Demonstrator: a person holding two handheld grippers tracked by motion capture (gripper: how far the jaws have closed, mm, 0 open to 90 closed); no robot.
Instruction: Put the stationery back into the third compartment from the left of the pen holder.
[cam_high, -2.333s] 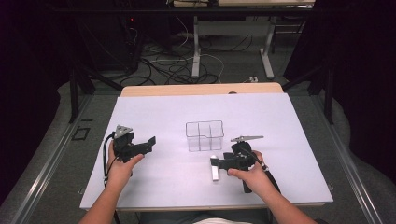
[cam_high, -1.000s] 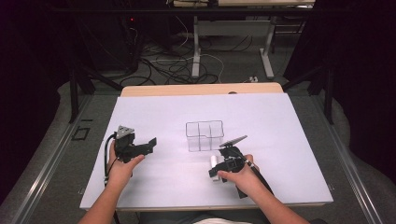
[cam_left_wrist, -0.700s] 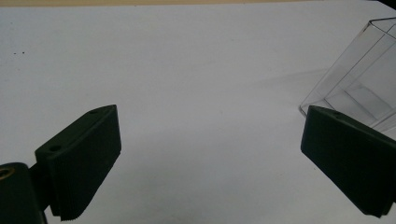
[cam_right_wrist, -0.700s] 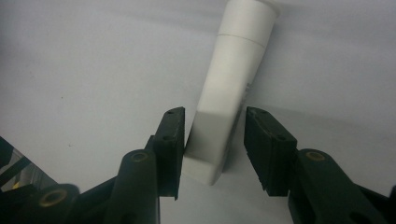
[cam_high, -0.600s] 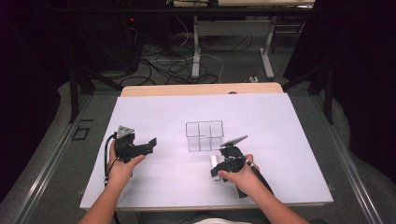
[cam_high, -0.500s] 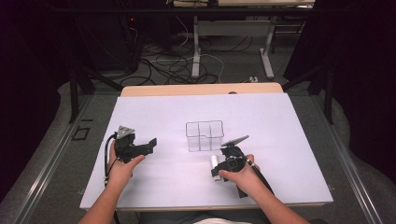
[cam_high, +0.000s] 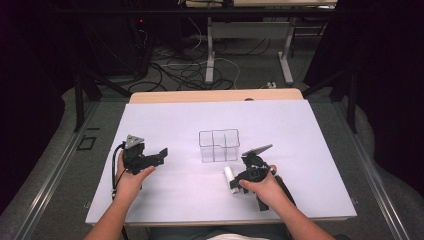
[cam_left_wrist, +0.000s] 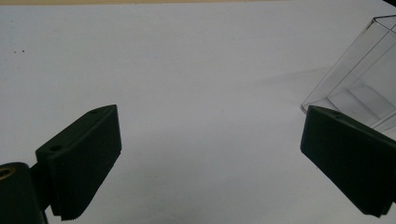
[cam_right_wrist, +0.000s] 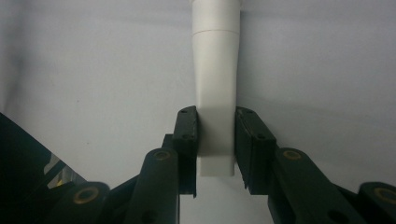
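A white tube (cam_high: 229, 176) lies on the white table sheet (cam_high: 300, 135), just in front of a clear compartment box (cam_high: 219, 145). My right gripper (cam_high: 235, 181) reaches over the tube from the right. In the right gripper view its jaws have just been closing, and both pads of the right gripper (cam_right_wrist: 215, 119) now press on the flat end of the tube (cam_right_wrist: 215, 70). My left gripper (cam_high: 161, 154) rests at the table's left side, open and holding nothing. In the left gripper view the left gripper (cam_left_wrist: 210, 119) has its jaws spread wide, with the clear box (cam_left_wrist: 359, 88) at the right.
The table's wooden far edge (cam_high: 215, 95) borders a floor with cables and desk legs. Bare sheet lies to the left of the box and to the right of my right hand (cam_high: 262, 192).
The right gripper moved left onto the white tube and its jaws closed on it. The left hand and the clear box stayed where they were.
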